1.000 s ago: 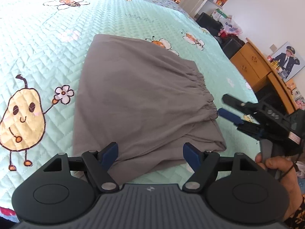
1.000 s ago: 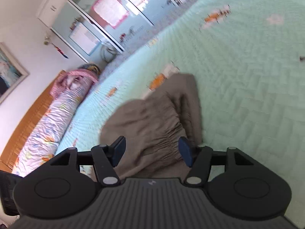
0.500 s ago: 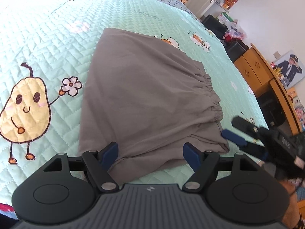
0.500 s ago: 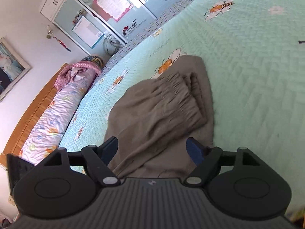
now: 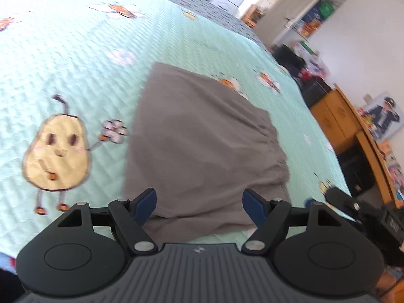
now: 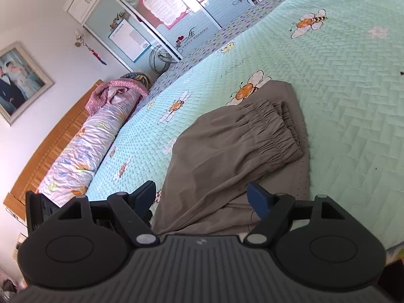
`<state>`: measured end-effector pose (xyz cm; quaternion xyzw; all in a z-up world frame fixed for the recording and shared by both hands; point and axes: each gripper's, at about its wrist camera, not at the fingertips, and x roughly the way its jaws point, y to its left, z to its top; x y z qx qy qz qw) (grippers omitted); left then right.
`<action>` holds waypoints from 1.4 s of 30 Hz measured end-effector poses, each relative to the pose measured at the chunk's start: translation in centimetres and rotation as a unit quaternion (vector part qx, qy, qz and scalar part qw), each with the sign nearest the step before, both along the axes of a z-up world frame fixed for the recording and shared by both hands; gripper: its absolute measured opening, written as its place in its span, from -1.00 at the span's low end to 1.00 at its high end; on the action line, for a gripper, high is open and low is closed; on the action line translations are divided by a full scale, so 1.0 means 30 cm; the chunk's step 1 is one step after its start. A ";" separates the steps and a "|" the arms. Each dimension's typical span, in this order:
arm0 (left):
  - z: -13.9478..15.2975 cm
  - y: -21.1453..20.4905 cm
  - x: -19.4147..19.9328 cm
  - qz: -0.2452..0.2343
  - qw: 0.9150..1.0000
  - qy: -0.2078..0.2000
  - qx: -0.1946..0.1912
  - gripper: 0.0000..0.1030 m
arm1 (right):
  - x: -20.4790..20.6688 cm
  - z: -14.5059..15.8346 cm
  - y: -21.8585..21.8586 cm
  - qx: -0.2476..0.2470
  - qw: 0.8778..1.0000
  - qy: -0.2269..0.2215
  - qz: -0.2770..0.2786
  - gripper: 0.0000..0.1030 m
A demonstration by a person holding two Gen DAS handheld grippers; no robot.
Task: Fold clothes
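Observation:
Folded grey trousers point(image 5: 202, 146) lie flat on a mint green bedspread point(image 5: 63, 58), their gathered elastic waistband point(image 6: 275, 131) on top toward one end. My left gripper point(image 5: 199, 203) hovers open over the near edge of the trousers, nothing between its blue pads. My right gripper point(image 6: 204, 197) is open too, above the near end of the same trousers point(image 6: 227, 161), holding nothing. The right gripper's black body point(image 5: 363, 214) shows at the right edge of the left wrist view, off the cloth.
The bedspread carries a pear cartoon point(image 5: 56, 156) left of the trousers and bee prints. A rolled floral quilt point(image 6: 83, 149) lies by the wooden headboard point(image 6: 50, 146). A wooden desk point(image 5: 353, 131) stands past the bed's right edge, a glass-door wardrobe point(image 6: 156, 17) beyond the far edge.
Both grippers have pulled back from the trousers and stayed open. The right gripper has slid lower and further right in the left wrist view, away from the waistband.

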<state>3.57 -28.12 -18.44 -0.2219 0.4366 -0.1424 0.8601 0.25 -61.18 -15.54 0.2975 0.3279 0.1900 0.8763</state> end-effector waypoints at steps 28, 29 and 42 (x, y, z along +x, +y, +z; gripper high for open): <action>-0.026 0.120 -0.060 0.041 0.996 -0.001 0.083 0.52 | 0.216 -0.014 0.336 -0.115 0.990 0.052 0.055 0.60; -0.026 0.120 -0.059 0.040 0.996 0.000 0.086 0.52 | 0.238 -0.064 0.343 -0.124 0.987 0.089 0.057 0.60; -0.018 0.124 -0.051 0.014 0.997 0.006 0.082 0.52 | 0.176 0.016 0.400 -0.182 0.979 0.068 0.067 0.60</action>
